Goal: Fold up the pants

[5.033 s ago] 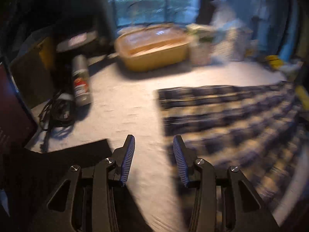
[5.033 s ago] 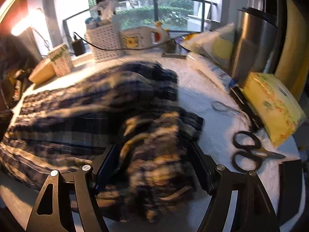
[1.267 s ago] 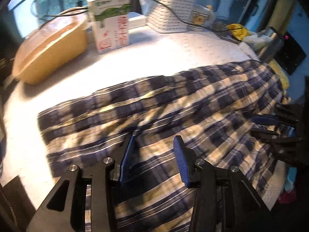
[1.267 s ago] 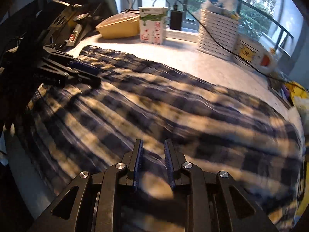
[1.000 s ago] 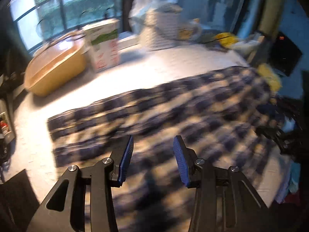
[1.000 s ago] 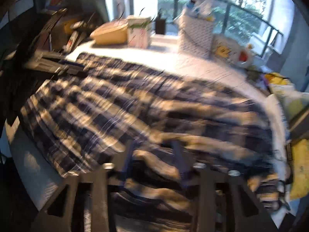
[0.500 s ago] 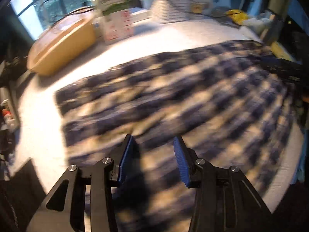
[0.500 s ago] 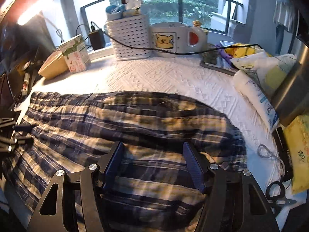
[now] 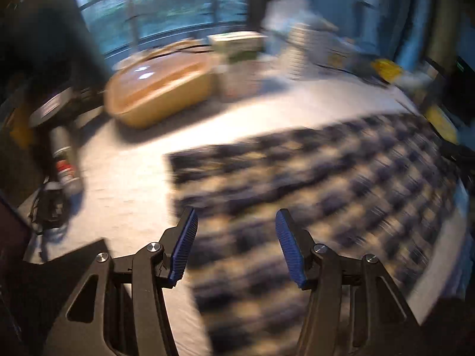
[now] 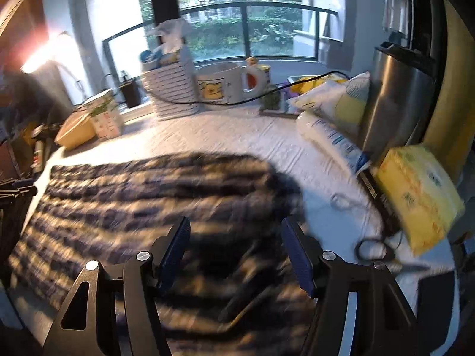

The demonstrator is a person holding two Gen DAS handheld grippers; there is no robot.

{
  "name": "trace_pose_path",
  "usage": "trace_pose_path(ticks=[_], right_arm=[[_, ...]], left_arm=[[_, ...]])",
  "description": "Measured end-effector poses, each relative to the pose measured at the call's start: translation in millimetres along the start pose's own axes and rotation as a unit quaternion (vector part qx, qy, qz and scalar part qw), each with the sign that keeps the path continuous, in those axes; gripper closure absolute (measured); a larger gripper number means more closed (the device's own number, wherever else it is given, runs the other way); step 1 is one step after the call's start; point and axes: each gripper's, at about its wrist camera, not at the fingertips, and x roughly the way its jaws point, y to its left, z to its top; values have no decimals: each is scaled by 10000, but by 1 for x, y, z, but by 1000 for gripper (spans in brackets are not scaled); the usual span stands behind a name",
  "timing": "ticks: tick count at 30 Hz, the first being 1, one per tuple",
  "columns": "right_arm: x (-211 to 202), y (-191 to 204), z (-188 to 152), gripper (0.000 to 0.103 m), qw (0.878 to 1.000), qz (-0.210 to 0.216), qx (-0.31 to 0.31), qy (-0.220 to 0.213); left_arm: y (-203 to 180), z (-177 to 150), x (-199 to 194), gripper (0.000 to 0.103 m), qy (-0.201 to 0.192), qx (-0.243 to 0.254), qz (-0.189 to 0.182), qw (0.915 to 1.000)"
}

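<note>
1. Navy-and-cream plaid cloth pants (image 9: 311, 178) lie flat on the white textured table cover (image 9: 124, 178), spread across its near half; both views are blurred, so the fold lines cannot be made out.
2. Left gripper (image 9: 234, 231): black frame, blue ribbed pads, held above the pants' left end. Its jaws have just been opening and stand moderately apart; nothing is between them and the pads do not press on the cloth.
3. Right gripper (image 10: 236, 243): same build, held above the pants' right end. Its jaws have just been opening and stand wide apart, gripping nothing; the cloth shows below the gap.
4. Beyond the pants' far edge, towards the window: a tan oval lidded container (image 9: 160, 92), a white-and-green carton (image 10: 105, 117), a white slatted basket (image 10: 170, 89) and a white printed mug (image 10: 228, 84).
5. Right of the pants: black-handled scissors (image 10: 375, 250) and a yellow soft tissue pack (image 10: 415, 198), both apart from the cloth.
6. Left of the pants: a grey spray can (image 9: 63, 160), well apart.
</note>
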Motion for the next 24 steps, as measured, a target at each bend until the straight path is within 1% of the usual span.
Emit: trace_pose_path(ticks=[2, 3, 4, 9, 10, 11, 12, 13, 14, 15, 21, 24], right_arm=[[-6, 15, -9, 37, 9997, 188, -170, -59], [-9, 27, -16, 37, 9988, 357, -322, -85], [-9, 36, -20, 37, 9979, 482, -434, -60], [-2, 68, -45, 37, 9936, 780, -789, 229], [-1, 73, -51, 37, 9927, 767, -889, 283], [2, 75, -56, 37, 9922, 705, -963, 348], [5, 76, -60, 37, 9922, 637, -995, 408], [6, 75, -65, 37, 9921, 578, -1014, 471], [6, 73, -69, 37, 9919, 552, -1032, 499], [2, 71, -72, 37, 9918, 571, -1063, 426], [-16, 55, -91, 37, 9911, 547, -1167, 334], [-23, 48, -100, 37, 9919, 517, -1119, 292]], left_arm=[[-22, -6, 1, 47, 20, 159, -64, 9999], [-39, -11, 2, 47, 47, 266, -209, 9994], [-54, -8, 6, 47, 69, 349, -329, 9988], [-114, -22, 10, 47, 42, 697, -1001, 9925], [-123, -23, 15, 47, 121, 776, -1019, 9917], [-129, -27, 21, 47, 216, 835, -953, 9917], [-135, -33, 30, 47, 349, 849, -806, 9925], [-135, -39, 33, 47, 386, 823, -742, 9931], [-136, -41, 30, 46, 223, 836, -708, 9937], [-136, -44, 29, 46, 219, 833, -673, 9940], [-125, -60, 14, 45, 238, 687, -671, 9951], [-119, -67, 12, 45, 262, 587, -682, 9956]])
